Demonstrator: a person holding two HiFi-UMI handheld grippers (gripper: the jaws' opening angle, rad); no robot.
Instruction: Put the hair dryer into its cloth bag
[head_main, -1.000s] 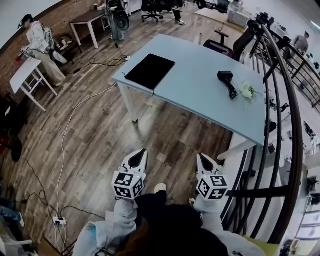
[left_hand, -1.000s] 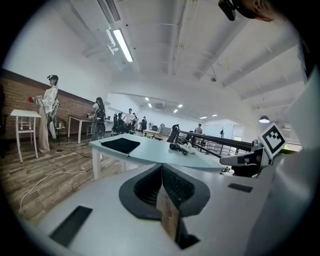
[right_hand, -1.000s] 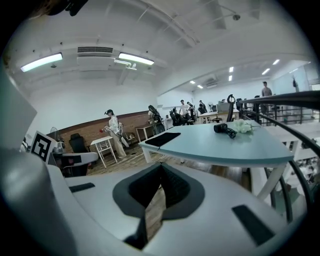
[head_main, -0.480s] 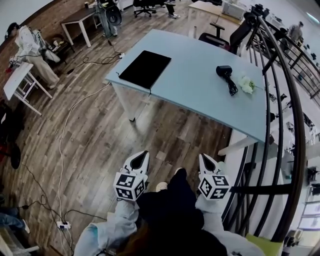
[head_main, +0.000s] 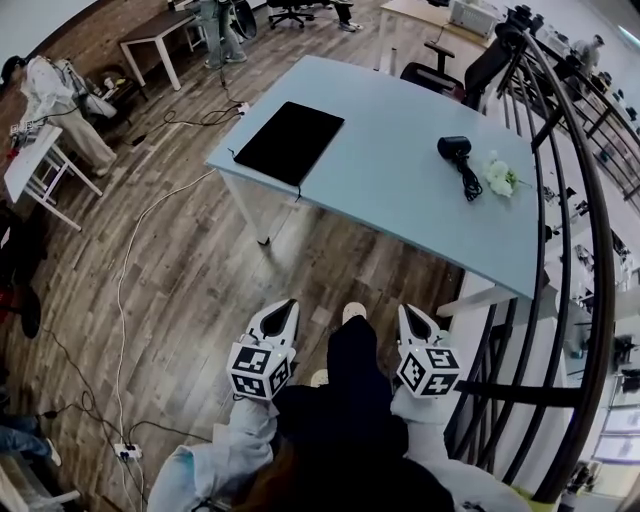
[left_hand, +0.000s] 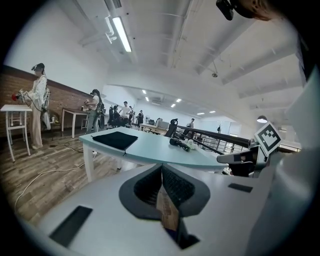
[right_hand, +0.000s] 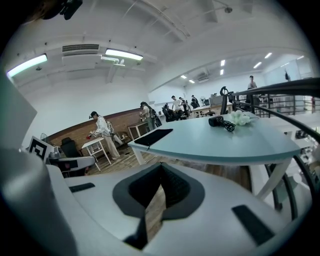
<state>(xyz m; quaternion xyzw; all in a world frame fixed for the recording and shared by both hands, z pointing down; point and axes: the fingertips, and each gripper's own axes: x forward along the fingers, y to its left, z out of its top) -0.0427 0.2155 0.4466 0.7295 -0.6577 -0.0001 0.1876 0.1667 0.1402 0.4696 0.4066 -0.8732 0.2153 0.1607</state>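
Open wood floor (head_main: 200, 270) lies between the person and the pale blue table (head_main: 400, 205). The tabletop offers free passage between the black cloth bag (head_main: 290, 142) and the hair dryer (head_main: 455, 150). A curved black railing (head_main: 596, 260) closes off the right side. A white cable (head_main: 122, 300) crosses the floor at left.

A pale blue table (head_main: 400, 170) bearing white flowers (head_main: 500, 178) stands on a wooden floor (head_main: 180, 290) beside a black railing (head_main: 597, 280), with a white cable (head_main: 128, 270) trailing to a power strip (head_main: 122, 451).
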